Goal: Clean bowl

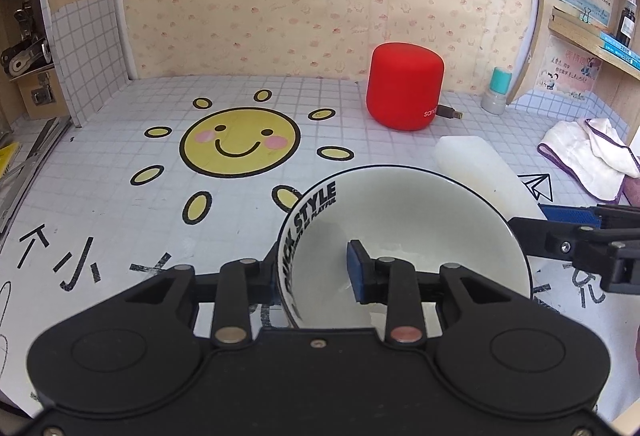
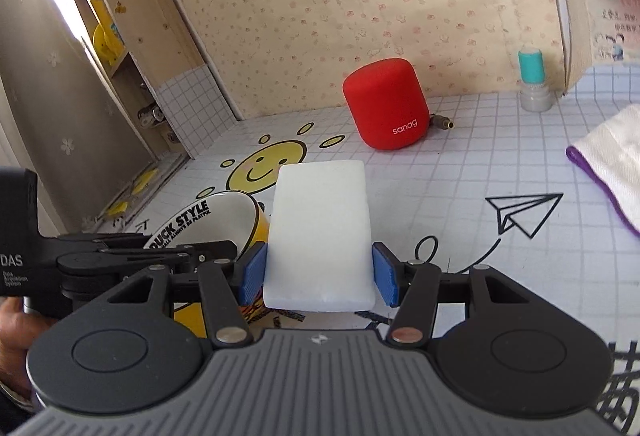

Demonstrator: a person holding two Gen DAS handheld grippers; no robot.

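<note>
While my right gripper is clamped on the white sponge block, blue pads pressed flat to its 2 long sides, the relation I care about is that the bowl lies just to the lower left of the block in the right wrist view, tipped so its mouth faces up and toward the sponge. The block's long axis runs straight out along the fingers, so its free far end is the part I judge must swing left and down into the bowl.

My left gripper straddles the bowl rim in the lower middle of its own frame: 1 blue pad sits inside against the white wall, the other finger is hidden outside behind the lettered rim. Whether the pads truly pinch the rim or stand slightly slack I cannot tell. The bowl looks like glazed ceramic, smooth and glossy white inside, black line at the lip, black "DUCK STYLE" lettering, yellow outside. The sponge is matte, fine-pored, a rounded-edge slab, probably soft.

Beyond, the table wears a grid-printed sheet with a smiling sun. Farther right a white cloth with purple edging lies crumpled. At the back wall stands a red cylindrical speaker, matte fabric.
</note>
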